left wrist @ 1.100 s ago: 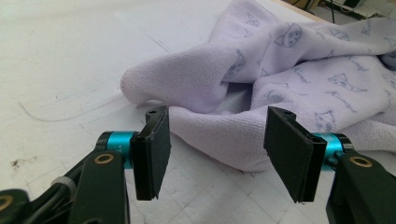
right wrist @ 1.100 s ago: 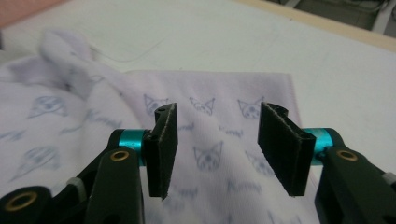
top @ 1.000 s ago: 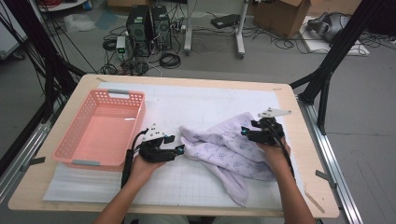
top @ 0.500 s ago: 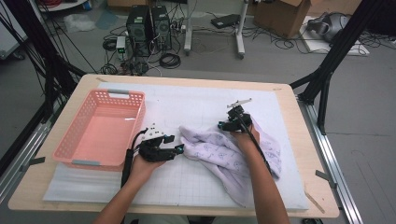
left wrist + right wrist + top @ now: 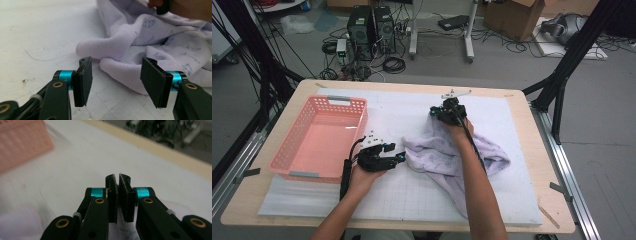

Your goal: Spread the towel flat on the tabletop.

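the lilac printed cloth (image 5: 452, 155) lies crumpled on the white mat (image 5: 402, 190) of the desk, right of the pink basket (image 5: 319, 137). the right claw (image 5: 437, 111) pinches the cloth's far edge, jaws pressed together on fabric. the left claw (image 5: 116, 77) rests spread, a cloth fold just between its jaws.

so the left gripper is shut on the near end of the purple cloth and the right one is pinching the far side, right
Not quite. The left gripper is open: in the left gripper view its jaws stand wide apart, with a fold of the purple cloth lying between them, not clamped. The right gripper is shut on the cloth's far side, as the right gripper view shows.
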